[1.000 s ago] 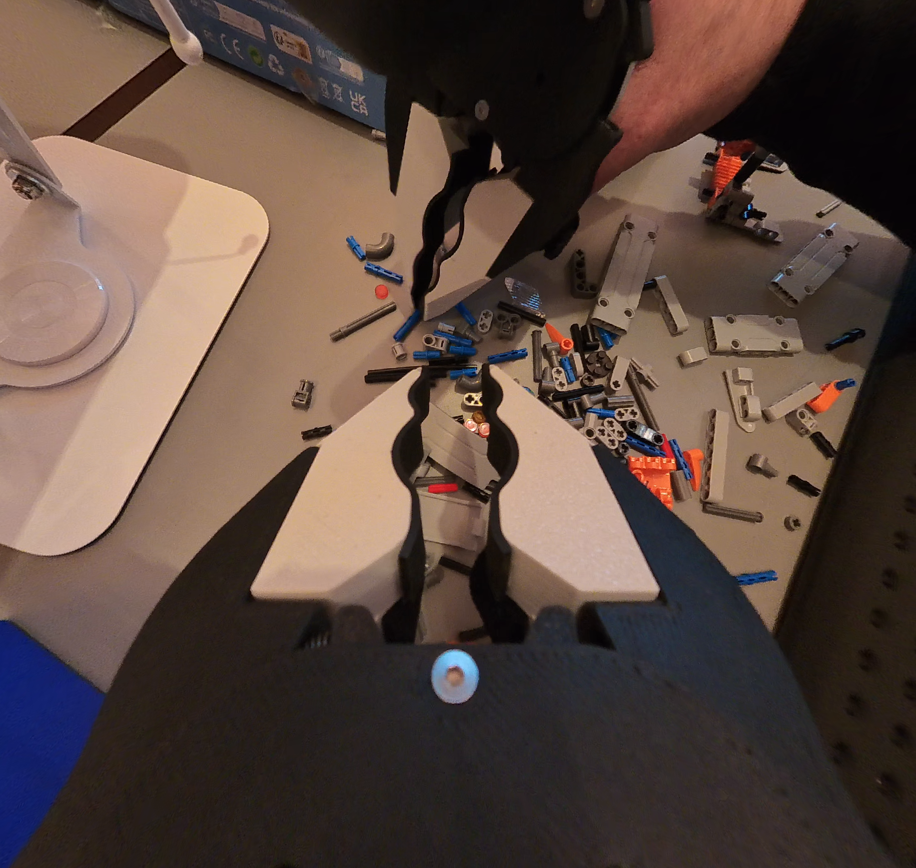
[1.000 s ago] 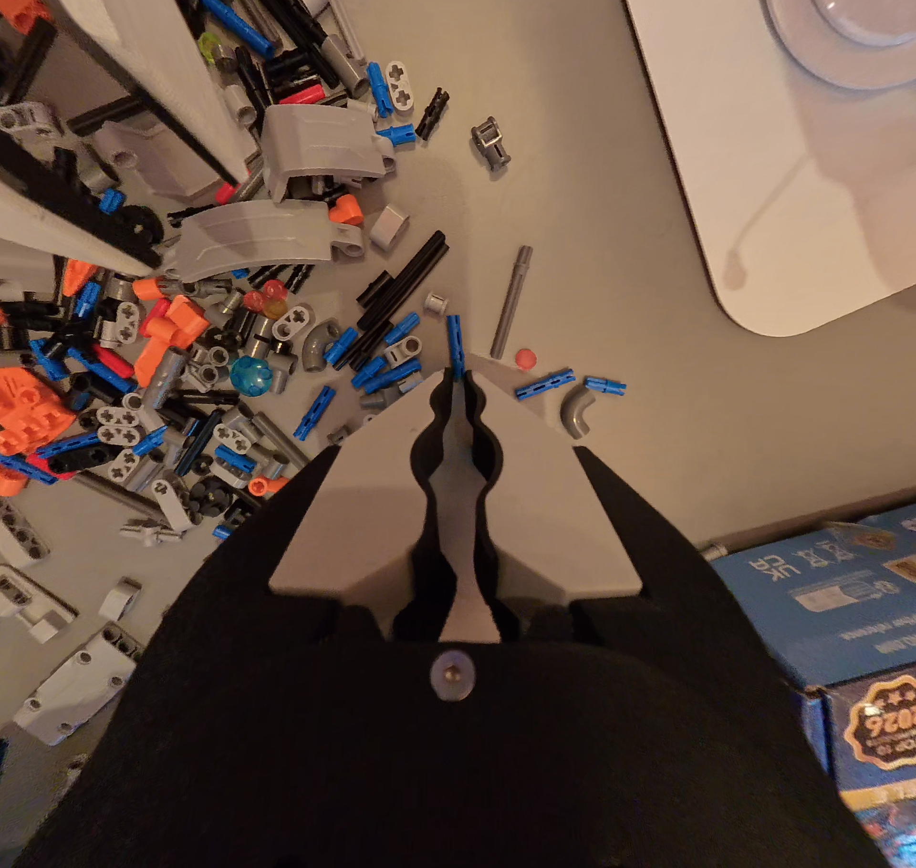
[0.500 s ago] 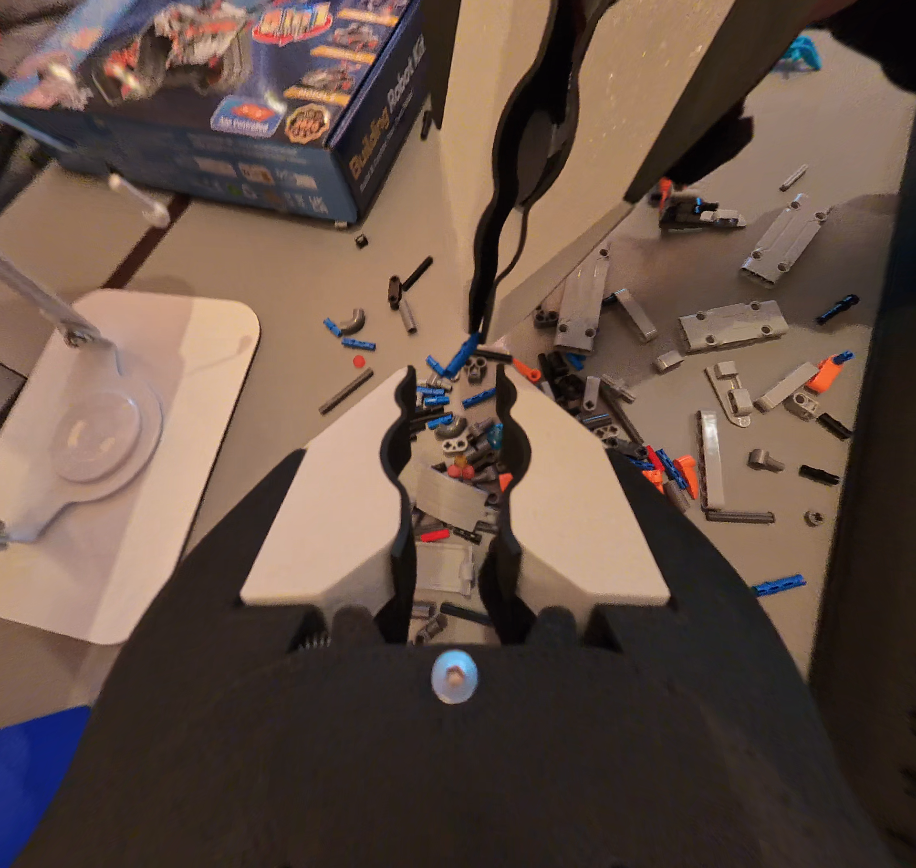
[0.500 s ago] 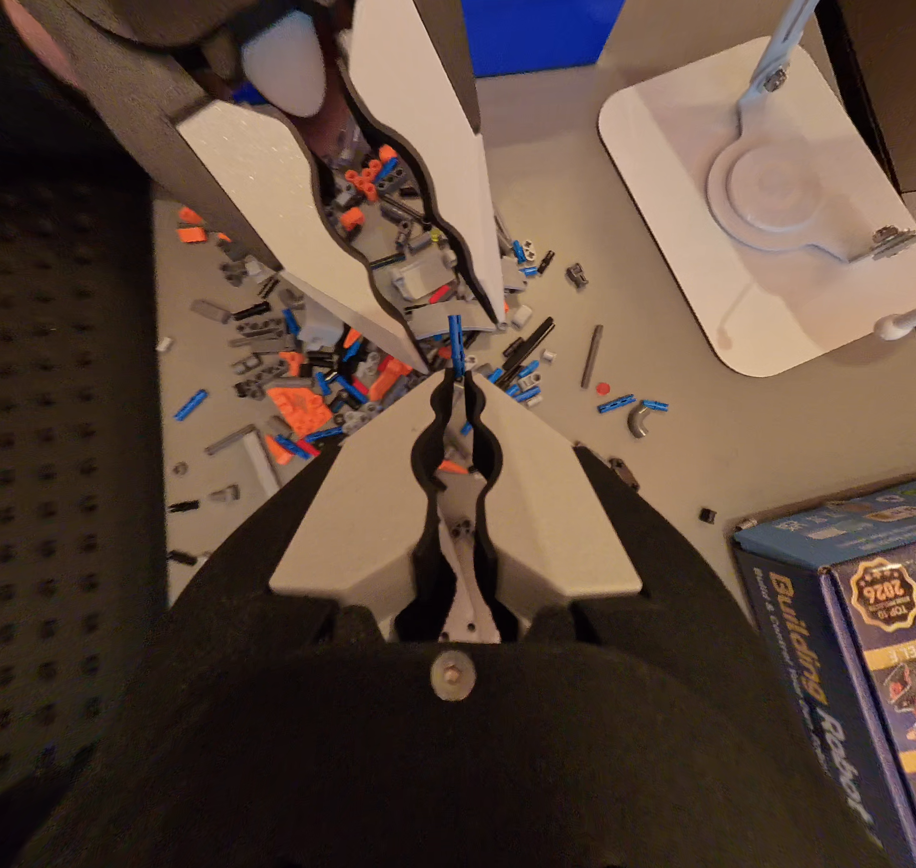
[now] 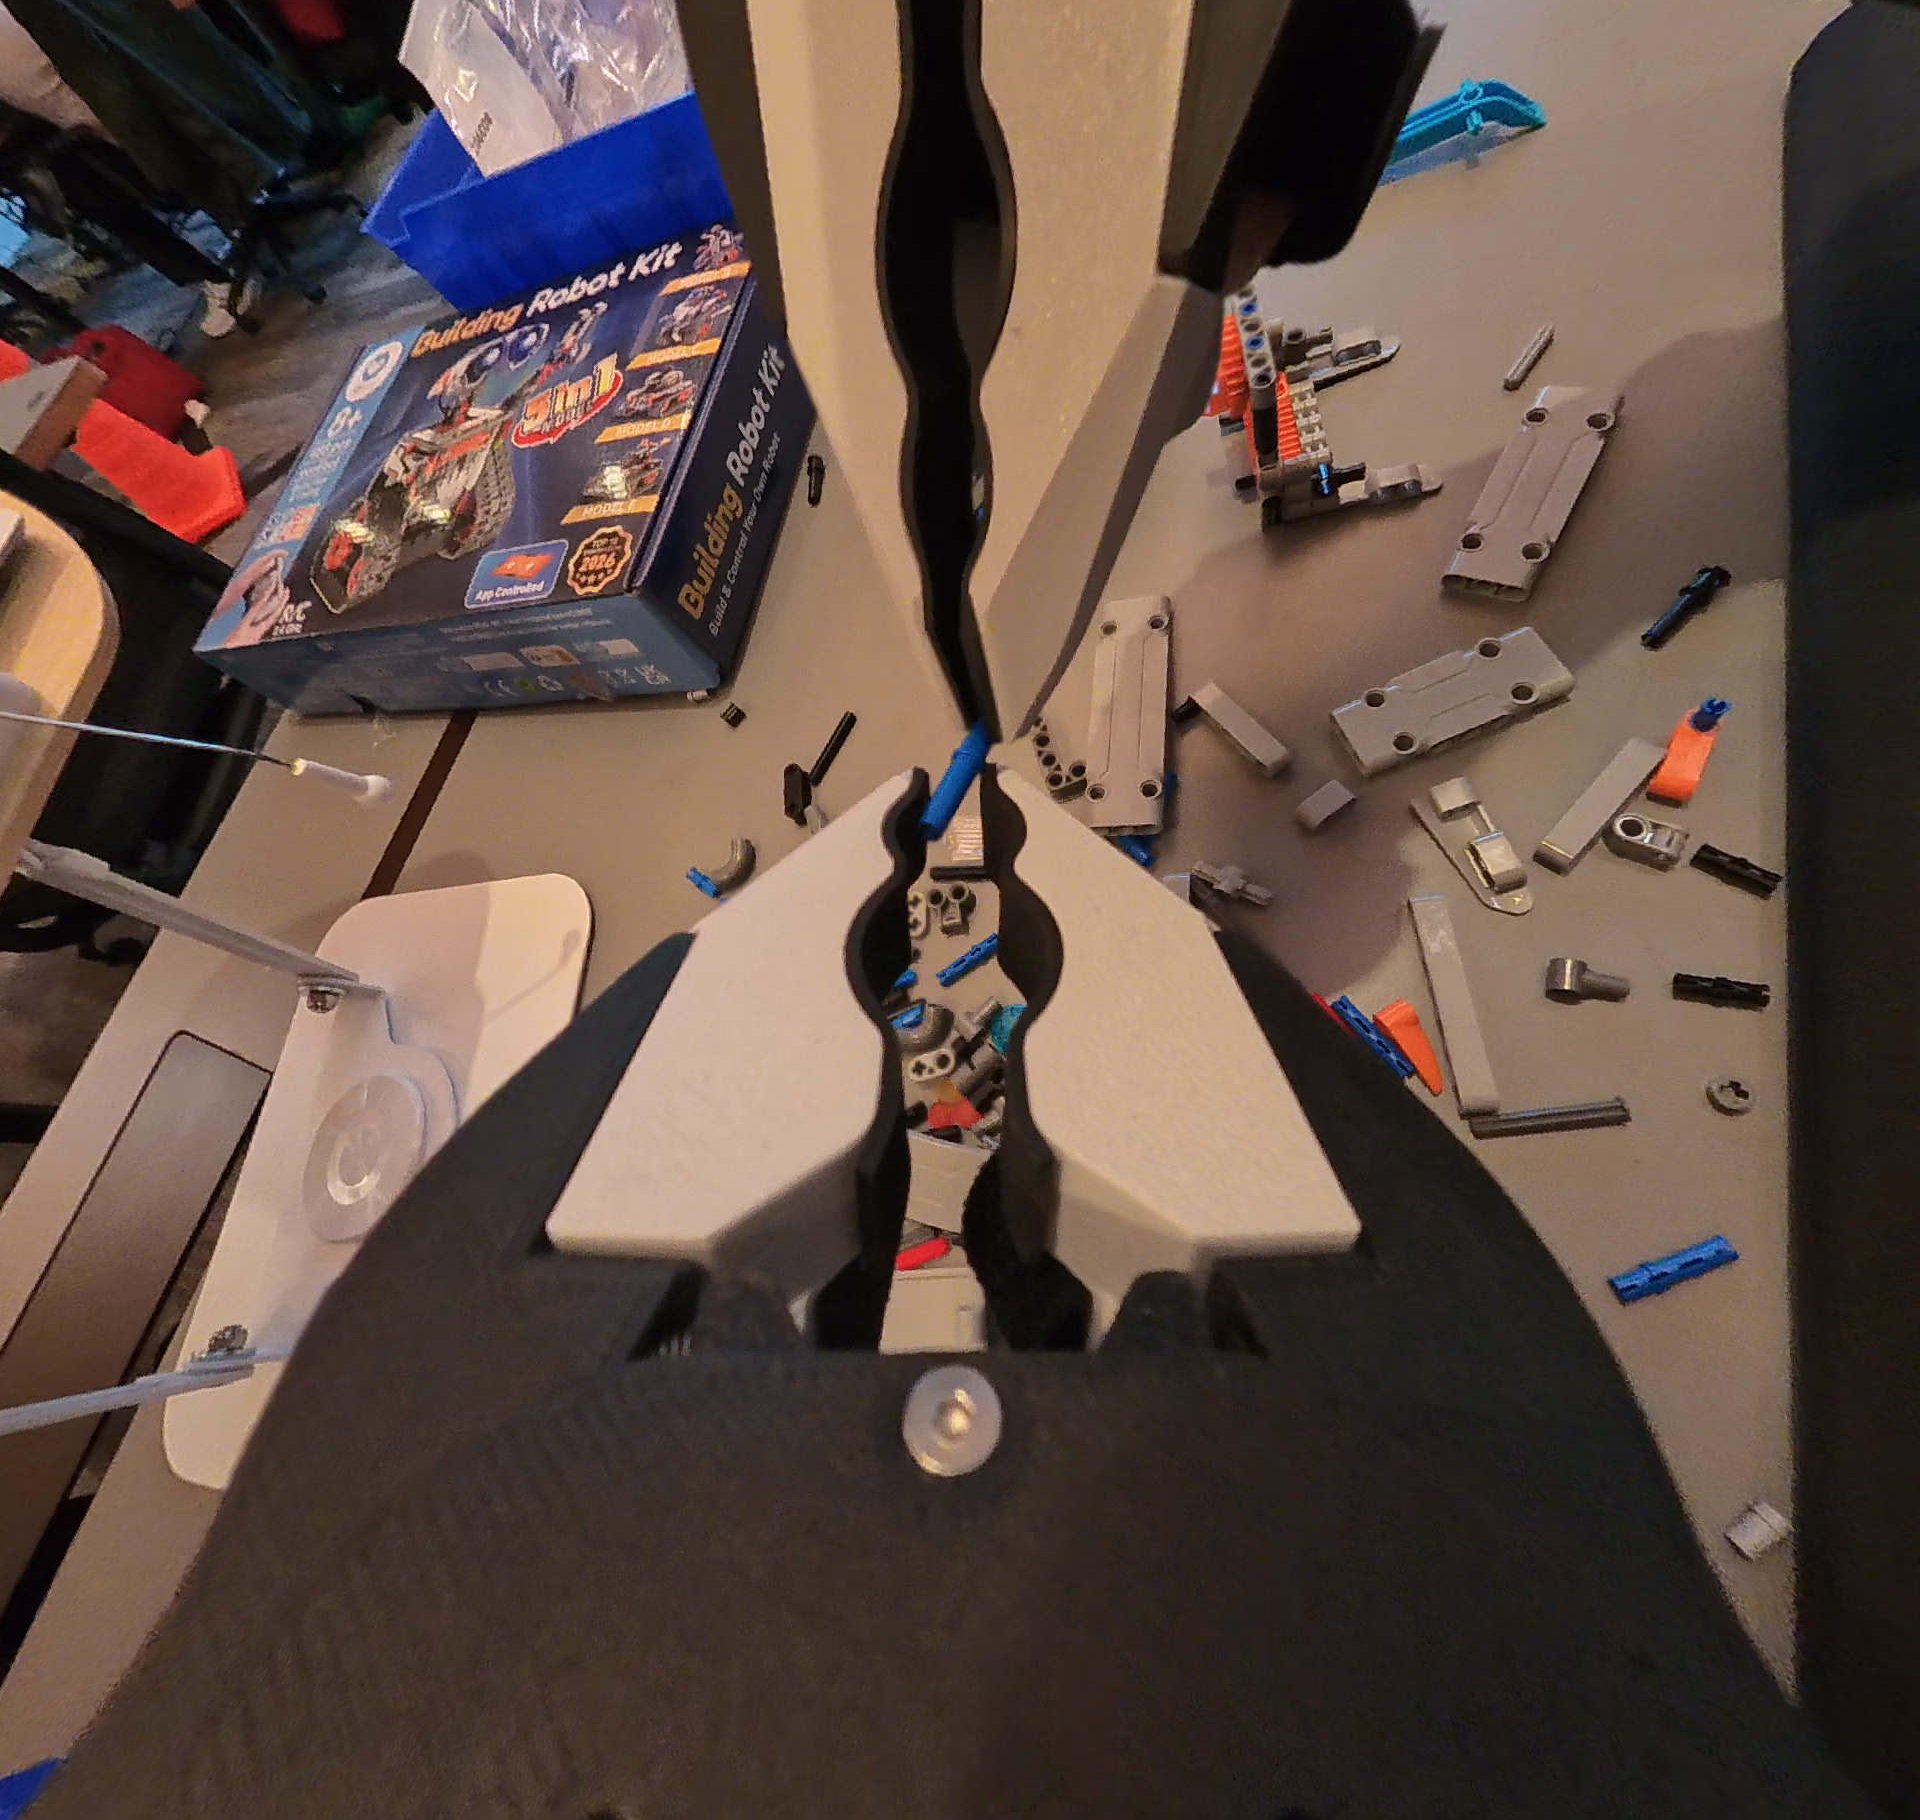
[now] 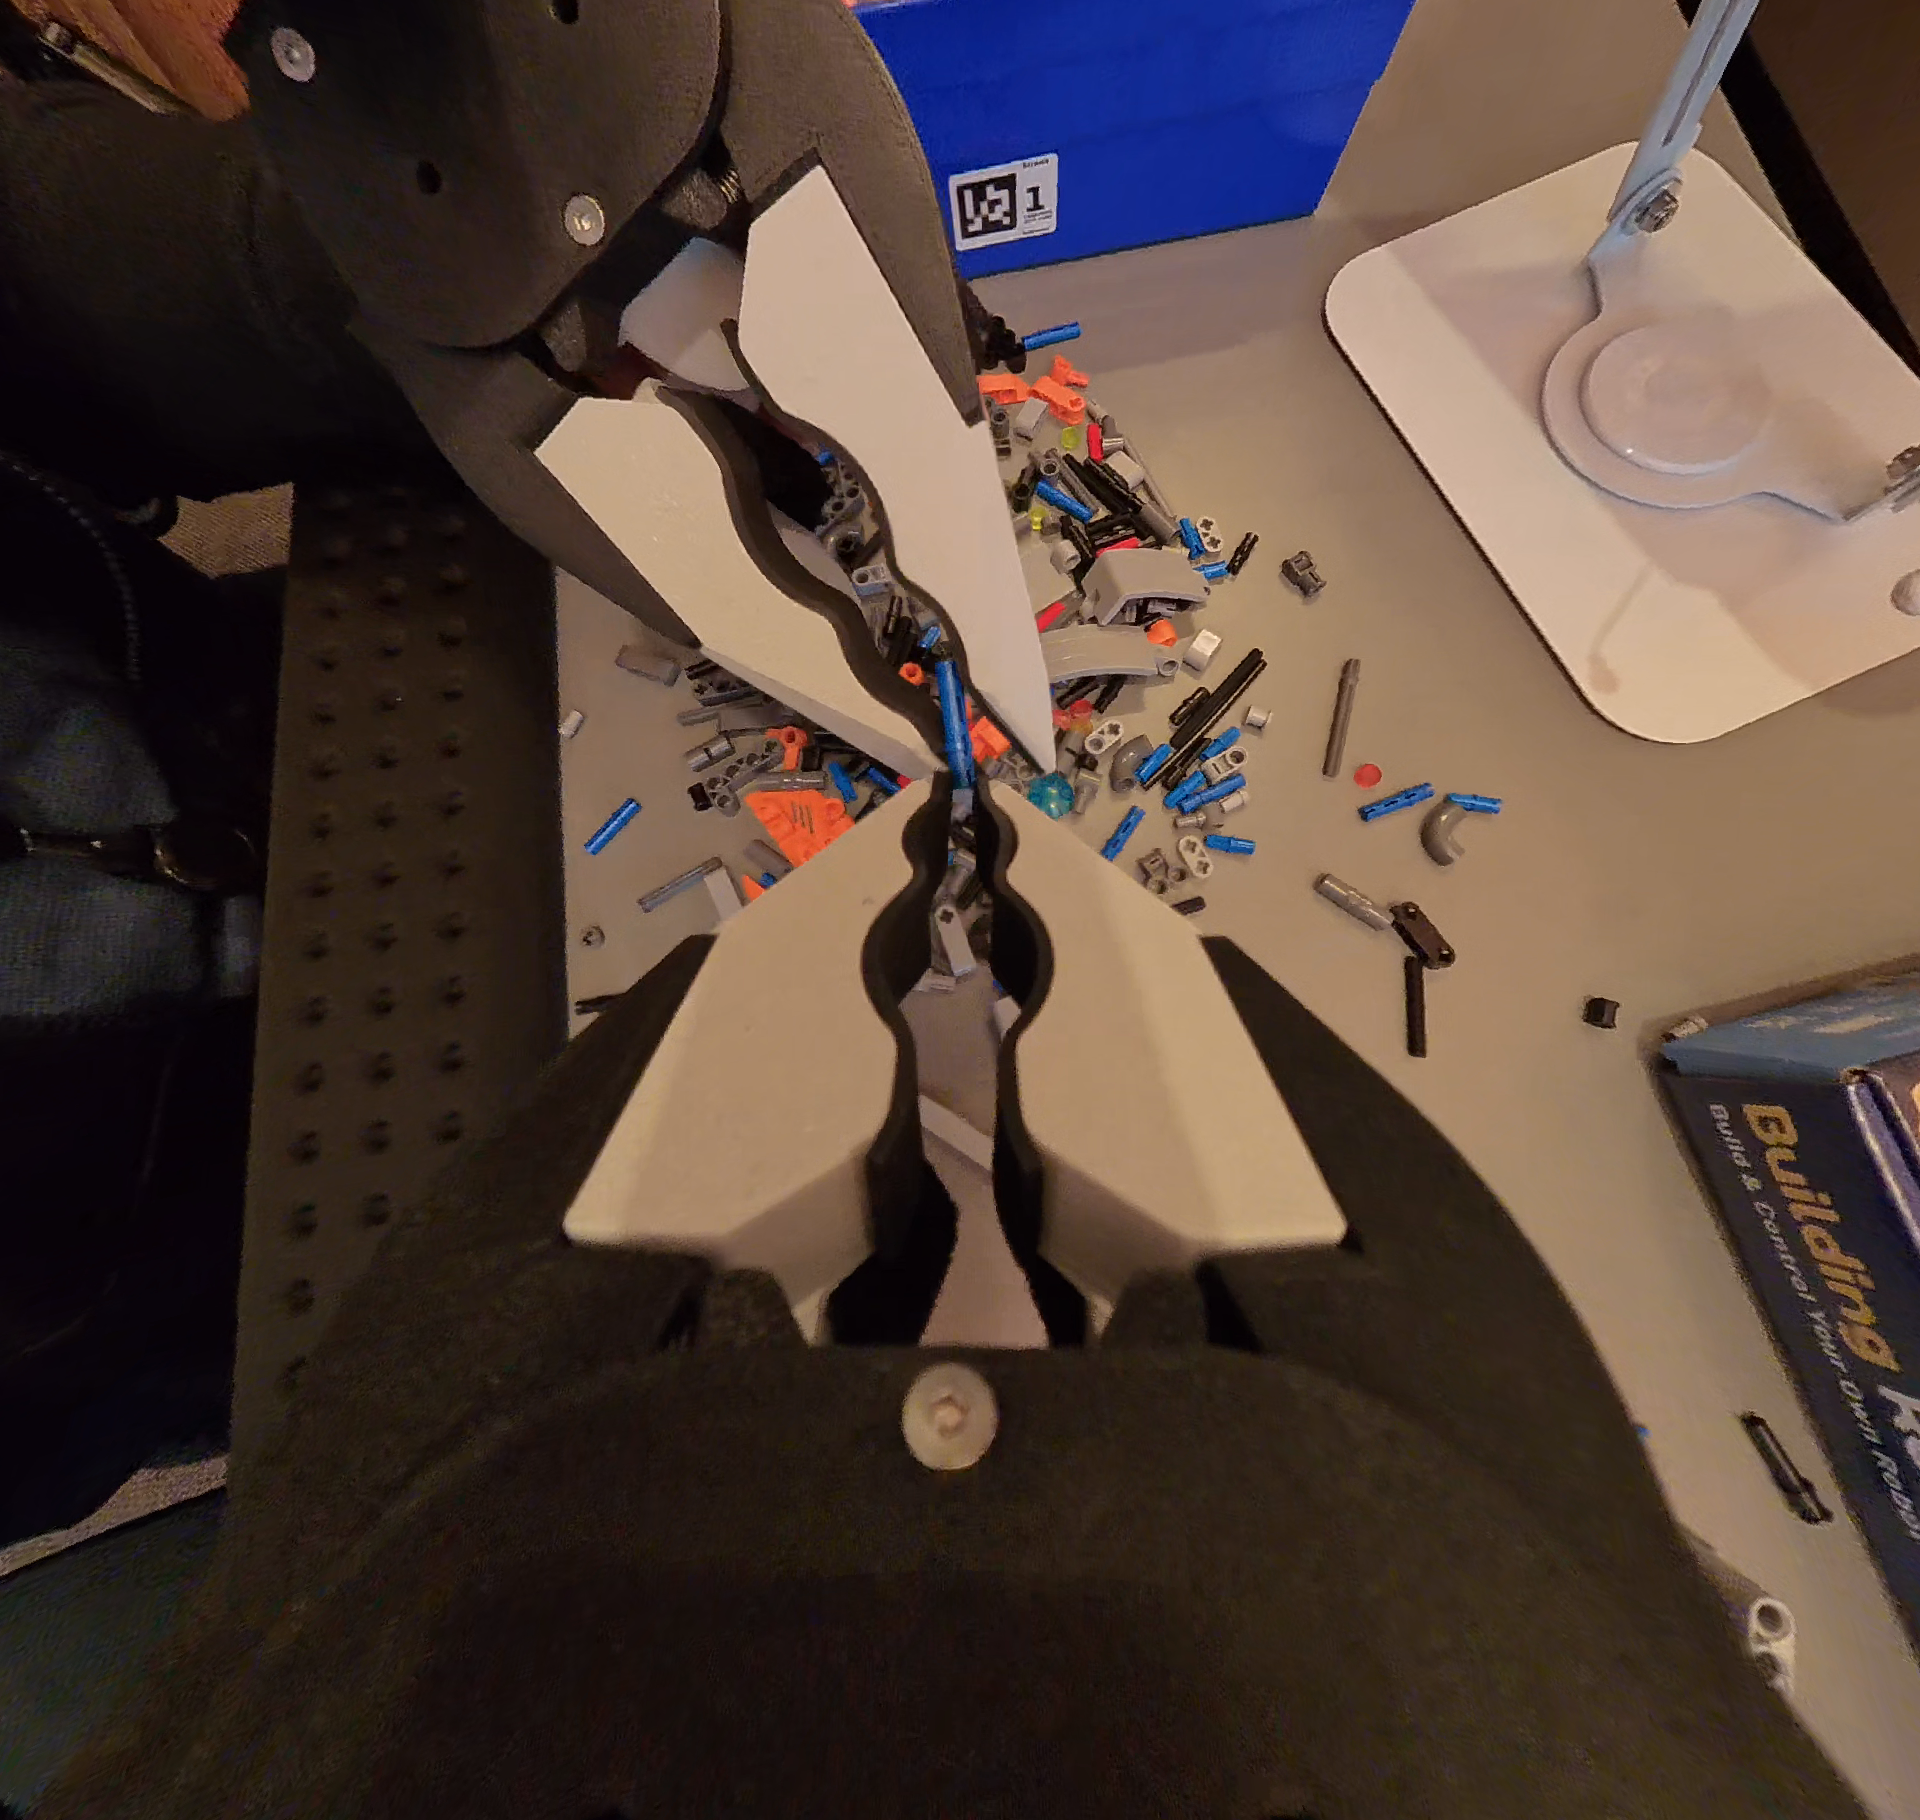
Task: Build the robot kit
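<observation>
My right gripper [image 6: 961, 799] is shut on one end of a thin blue pin [image 6: 951, 716] and holds it in the air above a pile of small building parts [image 6: 1122, 575]. My left gripper [image 5: 956, 788] meets it tip to tip. Its jaws are narrowly apart, with the pin's free end [image 5: 948, 783] between its tips. In the left wrist view the right gripper [image 5: 977, 721] comes down from the top. In the right wrist view the left gripper [image 6: 987, 762] comes in from the upper left.
Loose grey, black, blue and orange parts lie on the grey table [image 5: 1558, 243]. A blue kit box [image 5: 499, 482], a blue bin [image 6: 1143, 77], a white stand base [image 6: 1662, 482], a black pegged board [image 6: 395, 835] and a part-built orange and grey assembly [image 5: 1288, 420] lie around. My two grippers' fingertips are within a few centimetres of each other.
The right gripper took the blue pin off the table and lifted it. Both grippers rose and came tip to tip. The left jaws narrowed around the pin's end.
</observation>
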Action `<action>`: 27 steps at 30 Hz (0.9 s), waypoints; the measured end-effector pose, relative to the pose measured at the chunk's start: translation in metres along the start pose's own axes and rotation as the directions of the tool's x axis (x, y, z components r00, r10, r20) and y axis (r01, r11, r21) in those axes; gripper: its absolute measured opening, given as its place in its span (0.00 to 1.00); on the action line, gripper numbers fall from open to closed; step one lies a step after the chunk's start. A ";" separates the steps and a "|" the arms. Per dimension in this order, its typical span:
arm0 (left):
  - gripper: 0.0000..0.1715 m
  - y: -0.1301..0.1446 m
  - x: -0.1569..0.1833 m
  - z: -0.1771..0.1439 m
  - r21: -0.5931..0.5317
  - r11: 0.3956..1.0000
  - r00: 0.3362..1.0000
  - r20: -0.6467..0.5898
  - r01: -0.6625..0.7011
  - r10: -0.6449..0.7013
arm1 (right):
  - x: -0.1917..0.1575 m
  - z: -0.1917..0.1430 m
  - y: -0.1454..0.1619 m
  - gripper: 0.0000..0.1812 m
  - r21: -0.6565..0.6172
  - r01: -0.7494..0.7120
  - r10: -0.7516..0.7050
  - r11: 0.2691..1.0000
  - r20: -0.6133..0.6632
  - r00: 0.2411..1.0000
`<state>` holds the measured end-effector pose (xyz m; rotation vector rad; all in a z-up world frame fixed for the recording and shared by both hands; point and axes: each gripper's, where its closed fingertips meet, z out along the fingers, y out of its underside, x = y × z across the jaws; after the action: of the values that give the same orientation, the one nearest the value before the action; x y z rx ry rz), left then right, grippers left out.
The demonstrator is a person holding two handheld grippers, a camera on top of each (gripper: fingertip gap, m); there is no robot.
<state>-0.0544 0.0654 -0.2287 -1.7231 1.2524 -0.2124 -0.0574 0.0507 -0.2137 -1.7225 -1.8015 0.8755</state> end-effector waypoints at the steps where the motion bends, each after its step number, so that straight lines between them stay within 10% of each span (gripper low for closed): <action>1: 0.04 -0.001 0.000 -0.001 0.007 1.000 1.000 0.005 -0.009 0.009 | -0.002 -0.002 0.000 0.01 0.008 -0.006 0.006 1.000 0.005 1.000; 14: 0.19 -0.016 -0.001 -0.009 0.058 0.995 0.995 0.068 -0.081 0.077 | -0.019 -0.026 0.001 0.01 0.096 -0.070 0.065 0.993 0.053 0.996; 27: 0.05 -0.038 0.026 -0.006 0.066 0.950 0.948 0.120 -0.304 0.295 | -0.030 -0.032 0.019 0.01 0.041 -0.143 0.138 0.989 0.102 0.985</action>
<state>-0.0219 0.0409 -0.2057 -1.4306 1.3852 0.0094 -0.0185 0.0249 -0.2034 -1.8222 -1.7218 1.0708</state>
